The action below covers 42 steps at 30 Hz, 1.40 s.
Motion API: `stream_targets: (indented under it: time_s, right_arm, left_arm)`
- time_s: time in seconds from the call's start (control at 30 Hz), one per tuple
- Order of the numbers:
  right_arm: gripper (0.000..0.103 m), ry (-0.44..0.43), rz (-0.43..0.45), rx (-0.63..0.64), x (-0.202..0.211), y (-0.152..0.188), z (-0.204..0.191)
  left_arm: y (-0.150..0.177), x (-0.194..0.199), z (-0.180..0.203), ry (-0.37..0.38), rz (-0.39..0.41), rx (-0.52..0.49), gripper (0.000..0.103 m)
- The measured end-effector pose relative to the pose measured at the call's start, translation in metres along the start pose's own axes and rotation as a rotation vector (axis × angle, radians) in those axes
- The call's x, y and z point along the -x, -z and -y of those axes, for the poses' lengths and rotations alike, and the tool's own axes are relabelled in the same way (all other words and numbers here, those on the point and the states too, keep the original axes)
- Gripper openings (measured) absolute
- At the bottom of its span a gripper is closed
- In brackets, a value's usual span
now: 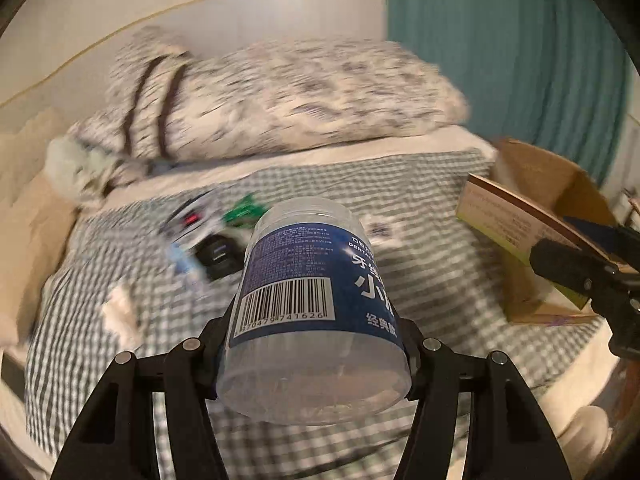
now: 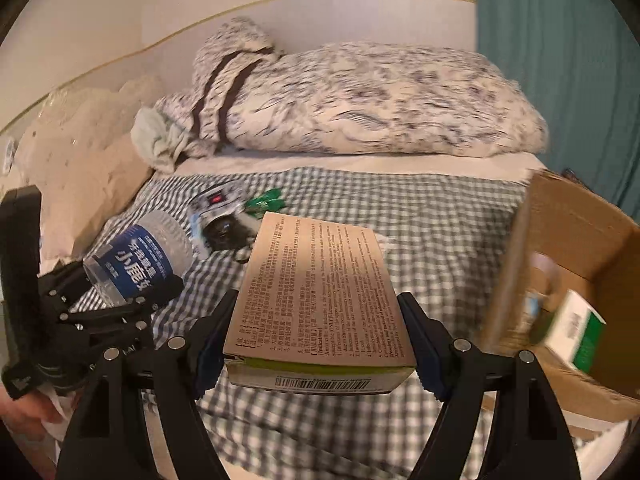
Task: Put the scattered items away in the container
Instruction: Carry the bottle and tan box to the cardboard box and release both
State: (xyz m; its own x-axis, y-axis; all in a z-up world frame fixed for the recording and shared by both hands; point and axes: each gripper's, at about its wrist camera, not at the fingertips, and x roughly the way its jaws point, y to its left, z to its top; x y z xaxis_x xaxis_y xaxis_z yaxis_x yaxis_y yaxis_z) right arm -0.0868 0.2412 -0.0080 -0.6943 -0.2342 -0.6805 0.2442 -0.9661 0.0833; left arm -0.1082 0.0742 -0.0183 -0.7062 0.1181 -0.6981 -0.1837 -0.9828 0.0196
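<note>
- The left hand-held gripper (image 1: 316,344) is clamped on a clear round plastic jar with a blue label (image 1: 312,300), held tilted above the green-and-white checked bed cover (image 1: 420,208).
- The right hand-held gripper (image 2: 320,340) is clamped on a flat tan cardboard medicine box with printed text (image 2: 320,288), near the open brown cardboard box (image 2: 568,240) at the bed's right edge.
- A small white-and-green carton (image 2: 576,332) lies inside that cardboard box.
- A green packet (image 2: 266,200) and some blurred dark items lie scattered on the cover, below the speckled pillow (image 2: 360,100).
</note>
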Motion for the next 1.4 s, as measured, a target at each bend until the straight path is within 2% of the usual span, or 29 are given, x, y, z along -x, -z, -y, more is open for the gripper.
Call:
stream_targets:
  time_s: [0.13, 0.4, 0.6, 0.77, 0.93, 1.0, 1.07, 1.17, 1.4]
  right_arm:
    - [0.077, 0.096, 0.047, -0.016, 0.035, -0.006, 0.042]
    - [0.077, 0.257, 0.074, -0.127, 0.090, -0.010, 0.141]
    - [0.077, 0.306, 0.065, -0.188, 0.099, -0.008, 0.191]
    - [0.077, 0.309, 0.029, -0.229, 0.086, 0.000, 0.217]
    - [0.077, 0.294, 0.012, -0.271, 0.076, 0.010, 0.232]
    - [0.078, 0.276, 0.024, -0.296, 0.075, 0.012, 0.236]
    - [0.078, 0.271, 0.031, -0.304, 0.076, 0.014, 0.236]
    - [0.082, 0.307, 0.059, -0.287, 0.080, 0.014, 0.236]
    - [0.082, 0.274, 0.069, -0.316, 0.084, 0.014, 0.233]
  left_arm:
    - [-0.030, 0.008, 0.056, 0.092, 0.044, -0.055, 0.062]
    - [-0.069, 0.012, 0.170, 0.236, 0.080, -0.179, 0.062]
    - [-0.077, 0.001, 0.227, 0.299, 0.054, -0.224, 0.062]
    - [-0.078, -0.020, 0.252, 0.322, 0.008, -0.253, 0.062]
    - [-0.068, -0.030, 0.266, 0.312, -0.005, -0.288, 0.063]
    - [-0.067, -0.035, 0.268, 0.330, -0.018, -0.280, 0.070]
    - [-0.067, -0.035, 0.267, 0.345, -0.007, -0.280, 0.094]
    - [-0.066, -0.024, 0.268, 0.337, 0.051, -0.303, 0.095]
    - [-0.065, -0.020, 0.255, 0.311, 0.039, -0.287, 0.095]
